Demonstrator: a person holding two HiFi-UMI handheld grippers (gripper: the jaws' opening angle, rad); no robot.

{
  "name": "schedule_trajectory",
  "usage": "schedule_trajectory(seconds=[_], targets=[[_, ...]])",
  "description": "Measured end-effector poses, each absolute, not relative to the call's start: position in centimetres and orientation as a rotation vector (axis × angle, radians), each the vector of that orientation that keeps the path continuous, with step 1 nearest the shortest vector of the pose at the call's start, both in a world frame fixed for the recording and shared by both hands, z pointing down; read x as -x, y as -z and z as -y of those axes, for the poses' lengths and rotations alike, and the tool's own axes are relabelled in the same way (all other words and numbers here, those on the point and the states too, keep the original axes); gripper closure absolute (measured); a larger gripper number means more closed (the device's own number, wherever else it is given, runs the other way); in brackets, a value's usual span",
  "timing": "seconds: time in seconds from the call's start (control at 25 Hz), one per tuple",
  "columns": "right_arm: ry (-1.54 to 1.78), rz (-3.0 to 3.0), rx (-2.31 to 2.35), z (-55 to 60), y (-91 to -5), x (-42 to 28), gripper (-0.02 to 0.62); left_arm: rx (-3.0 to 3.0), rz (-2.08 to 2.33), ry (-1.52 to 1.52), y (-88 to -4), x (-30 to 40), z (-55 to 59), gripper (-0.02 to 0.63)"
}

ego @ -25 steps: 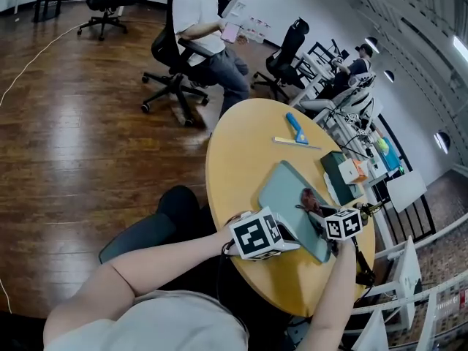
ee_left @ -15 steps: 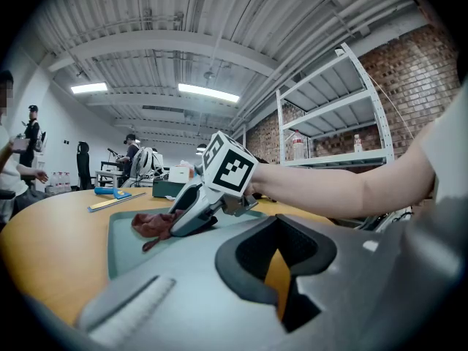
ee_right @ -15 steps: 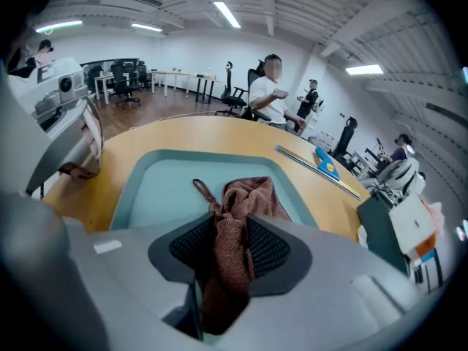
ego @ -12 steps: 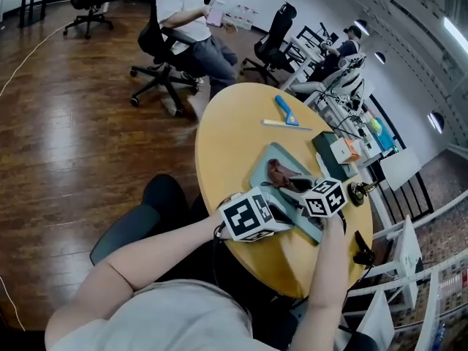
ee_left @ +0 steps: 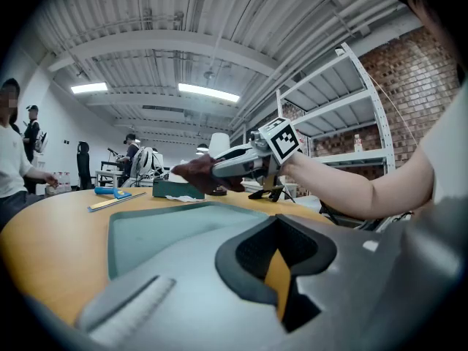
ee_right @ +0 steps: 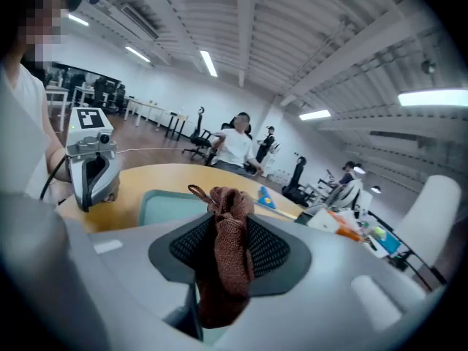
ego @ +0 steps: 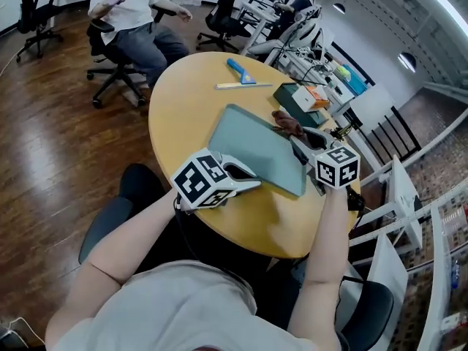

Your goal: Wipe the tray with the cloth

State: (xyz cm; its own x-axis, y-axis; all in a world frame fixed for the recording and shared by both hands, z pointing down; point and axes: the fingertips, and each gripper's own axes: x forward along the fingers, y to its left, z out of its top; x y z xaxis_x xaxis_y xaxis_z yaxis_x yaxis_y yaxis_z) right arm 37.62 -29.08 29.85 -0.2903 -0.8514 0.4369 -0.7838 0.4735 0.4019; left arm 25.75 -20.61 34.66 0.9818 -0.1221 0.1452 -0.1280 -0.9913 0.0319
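The right gripper point(ego: 296, 136) has carried the rust-brown knitted cloth point(ego: 288, 121) off the middle of the grey-green rectangular plastic tray point(ego: 252, 148), where it lay half a second ago, out to the tray's far right corner. The cloth now sits beside the dark green box point(ego: 295, 96) near the far right edge of the round yellow wooden table point(ego: 183, 101). The left gripper point(ego: 248, 180) has stayed at the tray's near left rim, and the tray itself looks unshifted on the table, though the head camera has swung and shows everything from a new angle.

In the right gripper view the jaws are pinched on the cloth, a bunched fold of it standing up between them and the rest hanging below. From the left gripper view the cloth seems to ride slightly above the tray's far rim, not pressed on it. The left gripper's jaws are drawn nearly together with only a sliver of table colour between them; I cannot tell whether they nip the rim.

The stroke looks finished at this corner. To wipe well, the cloth should come down flat onto the tray floor and return in an overlapping pass, with the left gripper bracing the rim so the tray does not slide.
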Motion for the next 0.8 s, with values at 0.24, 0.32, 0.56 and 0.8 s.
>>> schedule_trajectory(seconds=[0.24,0.32,0.56,0.8], targets=[[0.081,1.859,-1.693,26.0,-29.5,-48.7,0.459,-3.090,0.198,-0.206,-34.4,-25.4,21.0,0.604],[-0.054,1.770,-1.749,25.3,-32.7,-52.5,0.457,-3.088,0.196,-0.204,-34.5,-25.5,21.1,0.604],[-0.360,1.605,-1.747,23.1,-41.4,-58.3,0.456,-3.086,0.191,-0.202,-34.8,-25.8,20.9,0.604],[-0.386,1.670,-1.761,23.8,-41.8,-58.8,0.390,-3.092,0.195,-0.192,-34.5,-26.3,21.7,0.604]])
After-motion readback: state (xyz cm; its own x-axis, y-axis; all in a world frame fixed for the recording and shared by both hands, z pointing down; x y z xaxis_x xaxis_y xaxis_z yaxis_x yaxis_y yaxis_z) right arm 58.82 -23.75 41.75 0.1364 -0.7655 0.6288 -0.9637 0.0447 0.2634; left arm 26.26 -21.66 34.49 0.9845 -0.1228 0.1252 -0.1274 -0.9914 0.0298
